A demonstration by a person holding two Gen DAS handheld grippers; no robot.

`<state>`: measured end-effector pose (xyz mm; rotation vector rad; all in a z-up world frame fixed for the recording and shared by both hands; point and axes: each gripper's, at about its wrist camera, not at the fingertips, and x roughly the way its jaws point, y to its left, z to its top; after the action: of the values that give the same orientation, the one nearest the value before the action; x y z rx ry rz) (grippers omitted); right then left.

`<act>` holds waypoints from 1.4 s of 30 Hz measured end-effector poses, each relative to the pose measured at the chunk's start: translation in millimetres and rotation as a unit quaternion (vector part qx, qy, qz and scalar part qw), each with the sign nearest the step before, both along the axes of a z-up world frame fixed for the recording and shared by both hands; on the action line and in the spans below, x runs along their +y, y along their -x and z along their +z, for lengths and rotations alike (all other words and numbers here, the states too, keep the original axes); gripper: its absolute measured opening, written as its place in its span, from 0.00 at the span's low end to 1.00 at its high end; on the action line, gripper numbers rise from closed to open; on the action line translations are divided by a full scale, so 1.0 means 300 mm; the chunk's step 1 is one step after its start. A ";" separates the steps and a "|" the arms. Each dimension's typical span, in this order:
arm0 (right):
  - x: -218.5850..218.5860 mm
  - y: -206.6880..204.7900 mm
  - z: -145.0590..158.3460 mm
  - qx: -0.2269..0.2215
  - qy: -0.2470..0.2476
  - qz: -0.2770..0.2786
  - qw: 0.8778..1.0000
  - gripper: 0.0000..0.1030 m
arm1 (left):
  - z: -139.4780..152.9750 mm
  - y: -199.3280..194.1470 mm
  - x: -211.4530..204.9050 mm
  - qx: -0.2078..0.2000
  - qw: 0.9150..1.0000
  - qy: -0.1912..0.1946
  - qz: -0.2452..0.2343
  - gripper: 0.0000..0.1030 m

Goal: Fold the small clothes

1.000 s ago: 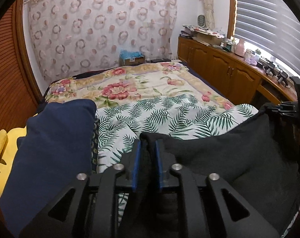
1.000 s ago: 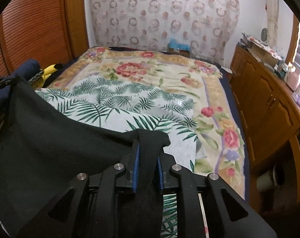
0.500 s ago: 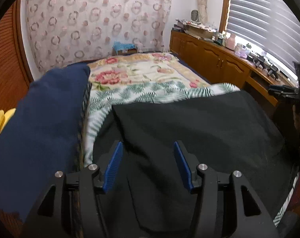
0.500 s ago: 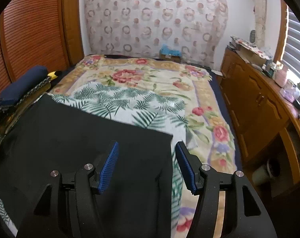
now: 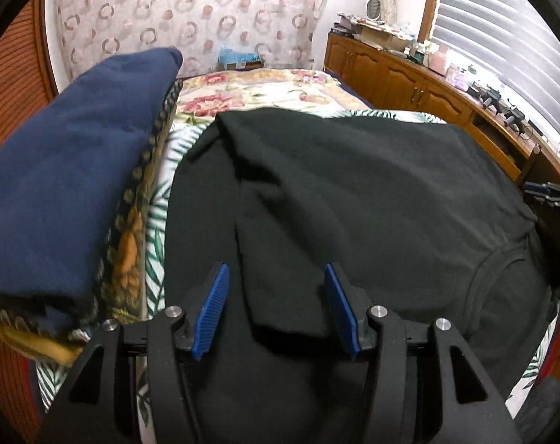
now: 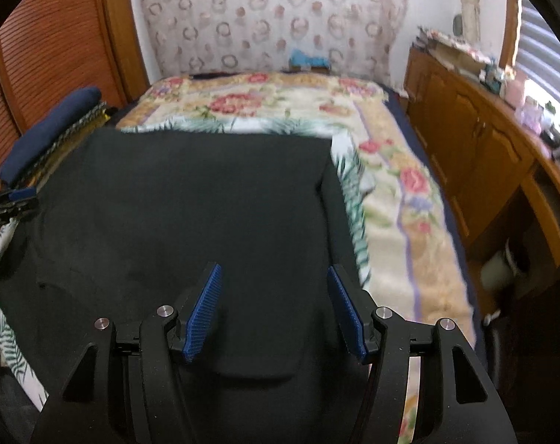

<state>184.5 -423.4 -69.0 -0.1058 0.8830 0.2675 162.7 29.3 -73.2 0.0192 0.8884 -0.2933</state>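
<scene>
Nearest the left wrist camera, the left gripper (image 5: 276,305) stands wide open with nothing between its blue pads; a folded flap of the black garment (image 5: 354,199) lies beneath the gap. The right gripper (image 6: 274,309) is likewise spread wide and holds nothing, poised over the garment's near edge (image 6: 191,214).

The garment lies spread flat on the bed, over a palm-leaf sheet (image 5: 156,222) whose print shows along both sides. Its collar seam sits toward the right in the left wrist view.

Just beside the garment on the left, a navy folded cloth (image 5: 69,170) rests atop a patterned gold-and-dark fabric (image 5: 132,244).

Beyond, a floral bedspread (image 6: 280,103) covers the far bed. Wooden cabinets (image 6: 476,155) with a cluttered top run along the right wall under window blinds (image 5: 502,26). A circle-patterned curtain (image 6: 272,14) hangs at the far wall; a slatted wooden door (image 6: 54,48) stands left.
</scene>
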 end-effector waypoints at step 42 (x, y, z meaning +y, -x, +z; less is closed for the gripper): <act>0.033 0.045 -0.093 0.020 0.007 0.025 0.999 0.18 | 0.022 0.055 0.012 -0.031 0.997 0.067 -0.016 0.04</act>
<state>170.9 -413.4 -97.0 -0.1357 0.9224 0.3111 146.3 32.8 -66.5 -0.0813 0.8065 -0.3787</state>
